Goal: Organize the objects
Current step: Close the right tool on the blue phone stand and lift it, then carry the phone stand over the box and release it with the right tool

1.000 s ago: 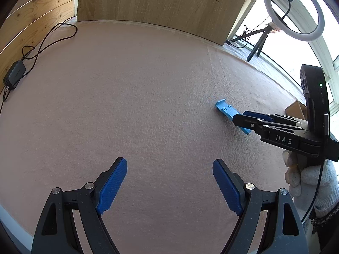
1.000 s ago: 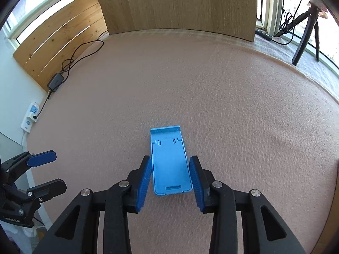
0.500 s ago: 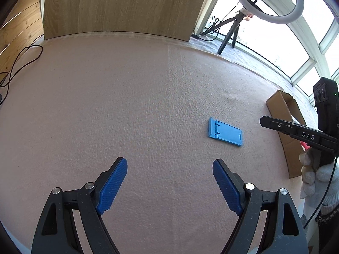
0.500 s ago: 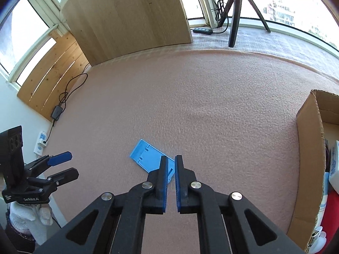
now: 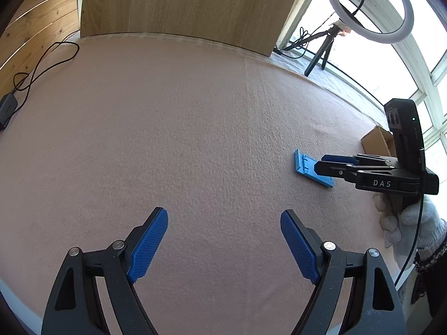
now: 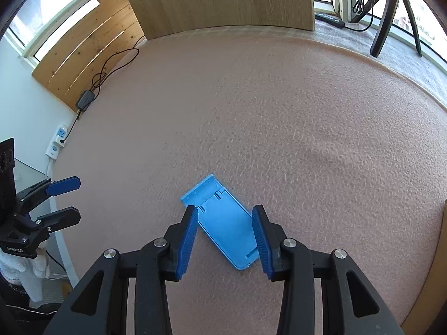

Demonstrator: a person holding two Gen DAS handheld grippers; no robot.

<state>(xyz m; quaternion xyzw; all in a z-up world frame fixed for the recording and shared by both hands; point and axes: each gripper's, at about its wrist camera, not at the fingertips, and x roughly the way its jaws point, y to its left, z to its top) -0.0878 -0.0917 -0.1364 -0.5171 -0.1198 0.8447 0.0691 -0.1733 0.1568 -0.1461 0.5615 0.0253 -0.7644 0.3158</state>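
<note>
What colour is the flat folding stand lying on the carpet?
Light blue stand; right wrist view shows it best.

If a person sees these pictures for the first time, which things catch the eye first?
First, the flat blue plastic stand lying askew on the pink felt table, between the open fingers of the right gripper. Next, the white ring light on its tripod by the window, beyond the table's far right corner.
</note>
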